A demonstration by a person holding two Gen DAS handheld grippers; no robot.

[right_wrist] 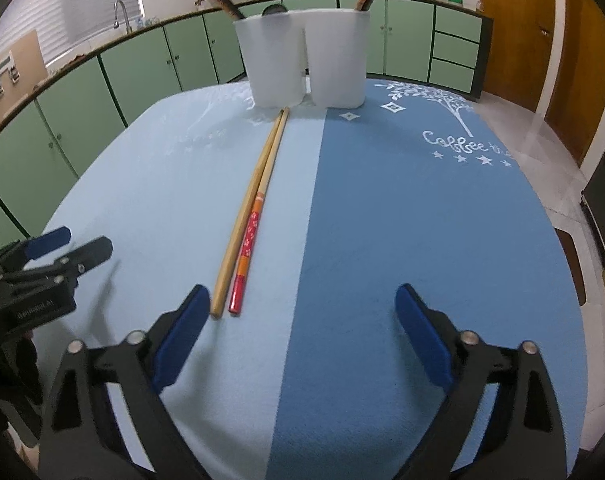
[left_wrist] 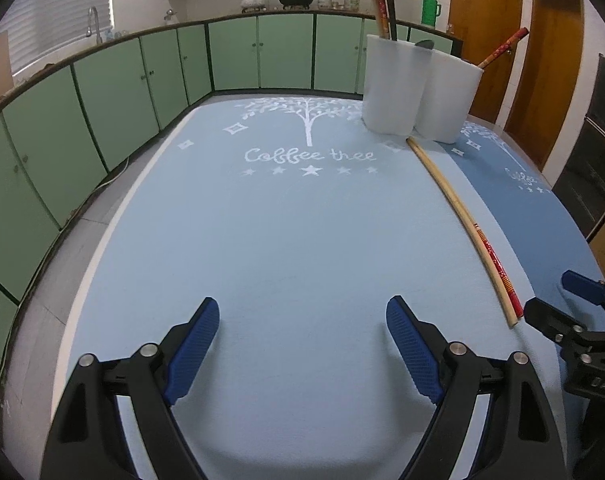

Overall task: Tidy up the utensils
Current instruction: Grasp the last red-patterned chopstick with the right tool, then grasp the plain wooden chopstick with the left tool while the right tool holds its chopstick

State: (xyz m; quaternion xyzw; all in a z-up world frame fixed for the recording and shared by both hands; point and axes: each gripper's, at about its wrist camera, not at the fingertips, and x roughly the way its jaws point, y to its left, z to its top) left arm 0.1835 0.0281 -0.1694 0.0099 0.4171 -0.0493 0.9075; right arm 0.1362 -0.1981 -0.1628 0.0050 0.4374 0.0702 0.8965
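Two chopsticks lie side by side on the light blue mat: a plain wooden one (right_wrist: 244,216) and one with a red patterned end (right_wrist: 252,232). In the left wrist view they show as the wooden one (left_wrist: 458,216) and the red-ended one (left_wrist: 496,266). Two white holders stand at the far end, the left holder (right_wrist: 272,60) and the right holder (right_wrist: 336,58), each with chopsticks in it. My right gripper (right_wrist: 300,322) is open and empty, its left finger just short of the chopstick ends. My left gripper (left_wrist: 302,340) is open and empty, left of the chopsticks.
The table carries a light blue mat (left_wrist: 262,240) and a darker blue mat (right_wrist: 422,240) side by side. Green kitchen cabinets (left_wrist: 142,80) run behind, with wooden doors (left_wrist: 554,80) at the right. The left gripper shows at the left in the right wrist view (right_wrist: 68,248).
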